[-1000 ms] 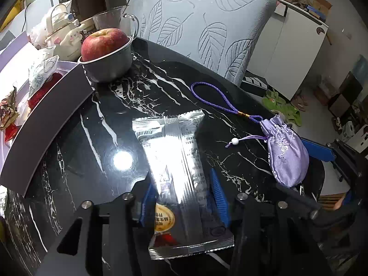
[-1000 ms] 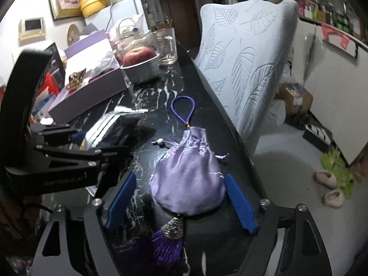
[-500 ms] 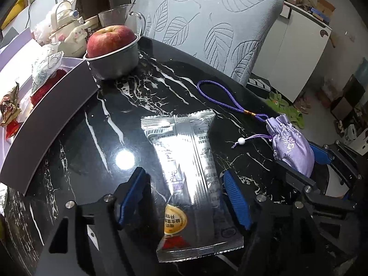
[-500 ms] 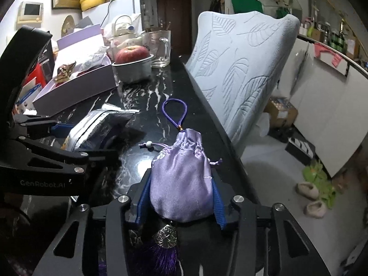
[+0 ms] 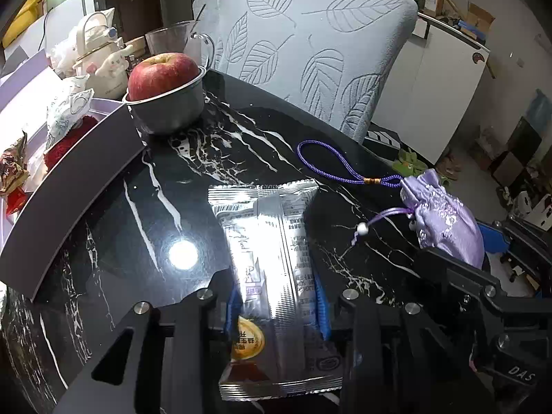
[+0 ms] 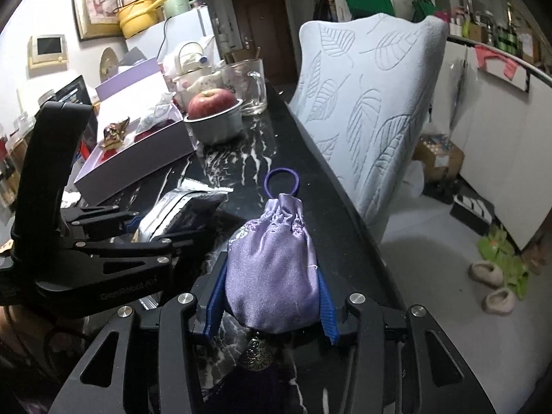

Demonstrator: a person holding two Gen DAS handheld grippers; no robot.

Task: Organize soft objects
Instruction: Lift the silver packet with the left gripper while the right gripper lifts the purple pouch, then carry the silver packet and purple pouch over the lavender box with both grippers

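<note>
Just in front of the purple box on the marble table, the left gripper is clamped on the silver snack packet and the right gripper on the lilac pouch, probably so both can be lifted together into that box.

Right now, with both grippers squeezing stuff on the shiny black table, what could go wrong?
1. The left gripper pinches only the near end of the silver foil snack packet; lifted, the long free end may droop or slide out.
2. The right gripper squeezes the lilac satin drawstring pouch, whose purple cord loop trails on the black marble table and might snag.
3. The two grippers sit close together and could bump.
</note>
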